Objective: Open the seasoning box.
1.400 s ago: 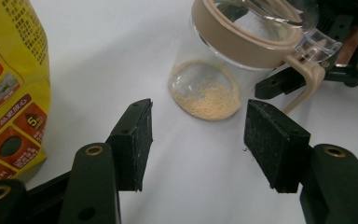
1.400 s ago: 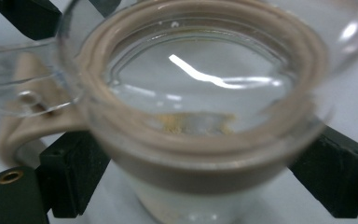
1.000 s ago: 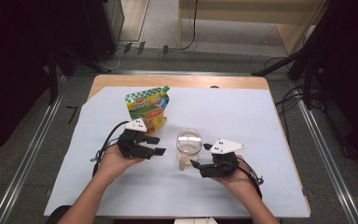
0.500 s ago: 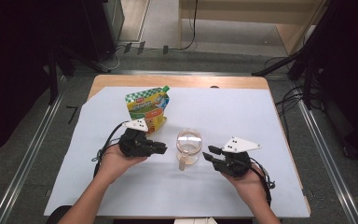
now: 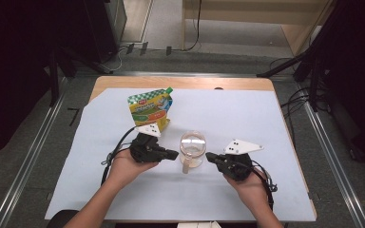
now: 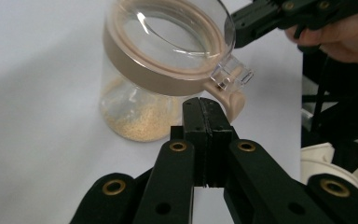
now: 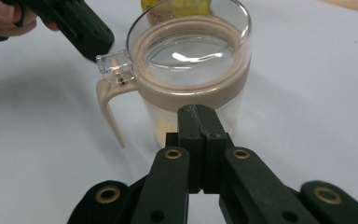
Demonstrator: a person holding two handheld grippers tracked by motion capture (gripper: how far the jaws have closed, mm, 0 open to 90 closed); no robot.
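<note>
A clear jar [image 5: 192,148] with a tan lid ring and a tan clasp stands mid-table, a layer of yellowish grains at its bottom. My left gripper [image 5: 173,155] points at it from the left and my right gripper [image 5: 209,156] from the right, both just short of its wall. In the left gripper view the jaws [image 6: 206,105] meet in front of the jar [image 6: 144,93]. The right gripper view shows its jaws [image 7: 197,112] pressed together before the jar [image 7: 191,60]. Both pairs have just been closing, with nothing between them.
A green and yellow spouted pouch [image 5: 149,108] stands behind my left gripper. A white sheet [image 5: 247,118] covers the wooden table [image 5: 180,83]. Cables trail from both grippers toward the front edge. Dark racks and floor cables surround the table.
Both grippers' jaws have gone from open to shut on nothing. My left hand has slid a little right toward the jar.
</note>
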